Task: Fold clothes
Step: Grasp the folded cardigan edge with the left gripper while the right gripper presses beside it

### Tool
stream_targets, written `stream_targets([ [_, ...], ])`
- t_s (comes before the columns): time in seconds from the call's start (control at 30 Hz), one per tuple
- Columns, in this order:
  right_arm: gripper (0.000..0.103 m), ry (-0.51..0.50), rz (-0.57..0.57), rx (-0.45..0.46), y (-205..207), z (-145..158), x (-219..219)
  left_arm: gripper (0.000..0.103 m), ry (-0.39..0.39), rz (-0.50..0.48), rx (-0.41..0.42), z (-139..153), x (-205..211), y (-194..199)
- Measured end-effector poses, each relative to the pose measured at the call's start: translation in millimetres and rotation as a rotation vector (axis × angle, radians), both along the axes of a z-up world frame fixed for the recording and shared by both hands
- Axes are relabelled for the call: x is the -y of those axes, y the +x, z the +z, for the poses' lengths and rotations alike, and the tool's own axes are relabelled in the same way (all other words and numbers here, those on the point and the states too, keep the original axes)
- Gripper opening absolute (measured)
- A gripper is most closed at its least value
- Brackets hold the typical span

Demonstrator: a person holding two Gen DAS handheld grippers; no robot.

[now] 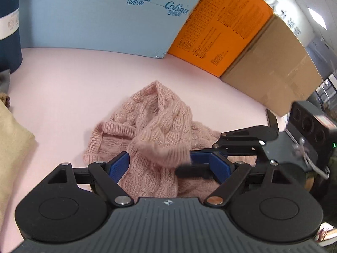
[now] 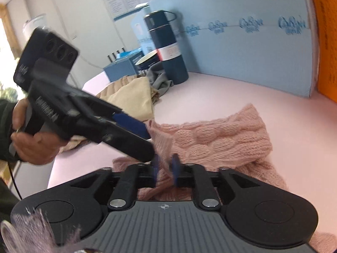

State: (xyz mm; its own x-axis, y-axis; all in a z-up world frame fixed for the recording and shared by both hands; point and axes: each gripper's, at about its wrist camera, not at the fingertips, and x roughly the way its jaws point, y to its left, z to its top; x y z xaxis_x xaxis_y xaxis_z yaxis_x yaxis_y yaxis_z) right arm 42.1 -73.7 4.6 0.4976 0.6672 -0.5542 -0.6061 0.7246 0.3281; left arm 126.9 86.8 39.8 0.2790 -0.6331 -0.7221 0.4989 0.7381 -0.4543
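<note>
Left tongs (image 1: 168,164) gape around pink cable-knit sweater (image 1: 160,122); right tongs (image 2: 165,168) pinch its hem; loose knit may slip, spoiling the fold.

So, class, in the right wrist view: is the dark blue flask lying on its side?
No, the dark blue flask stands upright on the pink table, beside the pale blue box.

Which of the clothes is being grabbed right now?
The pink knitted sweater. The right hand-held gripper pinches it; the beige garment and grey cloth lie untouched beside the bottle.
</note>
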Motion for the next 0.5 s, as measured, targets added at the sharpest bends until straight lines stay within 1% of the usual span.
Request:
stream_targets([
  [0.03,0.046,-0.019,0.028,0.028,-0.8,1.4,-1.6,0.082,-0.003,0.010,-0.016,-2.4,1.9,1.1],
  [0.07,0.048,-0.029,0.054,0.048,-6.0,3.6,1.7,0.082,0.000,0.018,-0.027,-4.7,3.9,1.8],
  [0.13,0.048,-0.056,0.087,0.065,-7.4,7.5,4.4,0.082,0.010,0.032,-0.041,-9.2,8.0,2.6],
  [0.2,0.050,-0.051,0.078,0.074,-9.0,10.5,15.8,0.080,0.018,0.039,-0.033,-8.0,10.6,1.1],
  [0.23,0.052,-0.040,0.066,0.076,-9.6,11.8,23.3,0.071,0.021,0.043,-0.026,-6.7,11.8,0.0],
  [0.27,0.055,-0.014,0.032,0.070,-7.9,12.4,34.3,0.058,0.025,0.046,-0.020,-5.4,12.9,-1.0],
  [0.3,0.063,0.021,-0.011,0.056,-5.3,12.3,46.2,0.049,0.029,0.049,-0.013,-4.1,14.1,-2.0],
  [0.33,0.068,0.071,-0.066,0.027,0.1,10.5,59.1,0.032,0.032,0.052,-0.006,-2.8,15.2,-3.1],
  [0.37,0.068,0.124,-0.115,-0.009,4.3,8.1,71.2,0.013,0.036,0.055,0.001,-1.5,16.4,-4.1],
  [0.4,0.068,0.190,-0.168,-0.054,10.7,3.7,82.3,0.006,0.039,0.058,0.008,-0.1,17.5,-5.2],
  [0.47,0.069,0.331,-0.260,-0.138,18.2,-6.4,100.3,0.005,0.047,0.064,0.021,2.5,19.8,-7.2],
  [0.5,0.072,0.386,-0.282,-0.170,19.5,-11.7,105.1,0.005,0.050,0.067,0.028,3.8,21.0,-8.3],
])
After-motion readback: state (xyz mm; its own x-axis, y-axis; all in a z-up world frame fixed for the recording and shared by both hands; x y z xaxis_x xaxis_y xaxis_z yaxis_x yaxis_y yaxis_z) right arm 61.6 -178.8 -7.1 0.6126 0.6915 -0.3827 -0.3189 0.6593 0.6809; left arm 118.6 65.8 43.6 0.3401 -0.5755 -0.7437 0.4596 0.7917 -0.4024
